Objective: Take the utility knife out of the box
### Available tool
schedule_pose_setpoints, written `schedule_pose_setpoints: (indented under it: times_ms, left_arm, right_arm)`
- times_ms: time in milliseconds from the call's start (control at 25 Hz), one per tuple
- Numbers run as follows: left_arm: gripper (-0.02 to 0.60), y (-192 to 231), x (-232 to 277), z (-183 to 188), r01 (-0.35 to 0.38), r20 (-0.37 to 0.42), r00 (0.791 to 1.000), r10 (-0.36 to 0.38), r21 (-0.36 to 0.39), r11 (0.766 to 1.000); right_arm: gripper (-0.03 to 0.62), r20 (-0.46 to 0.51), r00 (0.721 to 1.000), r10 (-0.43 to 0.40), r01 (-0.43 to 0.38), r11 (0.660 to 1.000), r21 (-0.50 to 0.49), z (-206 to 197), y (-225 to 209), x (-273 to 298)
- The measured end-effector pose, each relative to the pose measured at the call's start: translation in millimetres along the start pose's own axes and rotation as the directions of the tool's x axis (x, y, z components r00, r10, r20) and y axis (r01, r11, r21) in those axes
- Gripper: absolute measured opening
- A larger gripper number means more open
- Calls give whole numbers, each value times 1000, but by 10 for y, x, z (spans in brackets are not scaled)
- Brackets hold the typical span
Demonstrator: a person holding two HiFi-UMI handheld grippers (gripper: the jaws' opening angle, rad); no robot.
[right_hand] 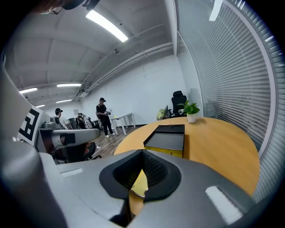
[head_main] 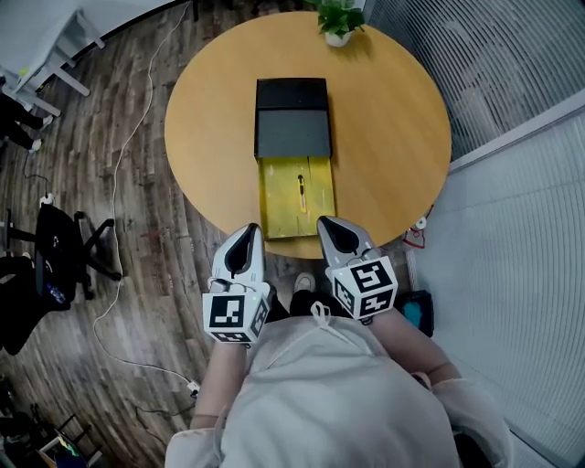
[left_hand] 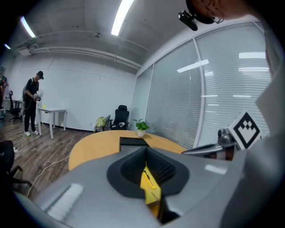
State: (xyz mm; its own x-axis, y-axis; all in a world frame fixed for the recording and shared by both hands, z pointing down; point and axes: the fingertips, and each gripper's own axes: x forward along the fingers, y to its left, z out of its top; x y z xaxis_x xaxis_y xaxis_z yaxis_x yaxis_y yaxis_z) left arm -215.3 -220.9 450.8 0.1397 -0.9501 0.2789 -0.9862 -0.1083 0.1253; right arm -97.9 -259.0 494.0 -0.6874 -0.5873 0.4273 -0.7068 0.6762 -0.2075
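The utility knife [head_main: 300,188] is lying lengthwise in the yellow tray [head_main: 274,199] of the box, dark and slim against the yellow lining, about in the tray's middle. The tray is sitting slid out toward the near side, while the black sleeve [head_main: 292,119] is covering the far part of the box. The tray's near end is stopping just short of the near rim of the round wooden table [head_main: 402,137].

The left gripper [head_main: 250,228] is hovering just beside the tray's near left corner. Its jaws are pressed together with nothing between them, and only the yellow tray is showing through the gap ahead. The right gripper [head_main: 326,222] is pointing at the near right corner, its jaws likewise closed and empty. Whether either tip is touching the tray I cannot tell. Both are angled slightly downward, and the person holding them is standing right at the table's near edge.

Bare tabletop is lying open to the left and right of the box. A small potted plant [head_main: 339,20] is standing at the far rim, well apart from the sleeve. To the right, a wall of blinds [head_main: 512,64] is running close past the table. To the left, the wooden floor is carrying a trailing white cable [head_main: 117,192] and a black office chair [head_main: 62,245].
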Motion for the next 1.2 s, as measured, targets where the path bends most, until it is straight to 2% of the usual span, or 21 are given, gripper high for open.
schedule_pose_setpoints:
  times_ms: [200, 400, 680, 800, 880, 960, 1200]
  left_arm:
    - [5, 128, 372, -132, 45, -49, 998, -45, 1, 999]
    - [6, 342, 670, -152, 94, -77, 993, -89, 61, 994]
    - [5, 668, 1057, -164, 185, -119, 978, -173, 104, 977]
    - [5, 855, 1199, -250, 197, -151, 971, -184, 81, 977]
    - [5, 947, 1278, -329, 209, -173, 965, -196, 56, 976]
    - [6, 1029, 1338, -399, 216, -190, 960, -204, 45, 975]
    - [6, 1166, 1441, -557, 242, -227, 947, -226, 42, 969]
  right_arm:
    - [0, -49, 998, -41, 41, 999, 5, -91, -162, 381]
    - [1, -99, 991, -90, 97, 993, 62, -161, -264, 721]
    - [2, -200, 964, -173, 198, 974, 110, -376, -422, 1228]
    - [5, -285, 940, -186, 232, 963, 135, -595, -477, 1472]
    - [79, -356, 919, -167, 239, 957, 168, -776, -497, 1610]
    - [92, -420, 891, -169, 266, 947, 183, -918, -534, 1702]
    - [138, -526, 808, -264, 375, 920, 114, -1169, -694, 1847]
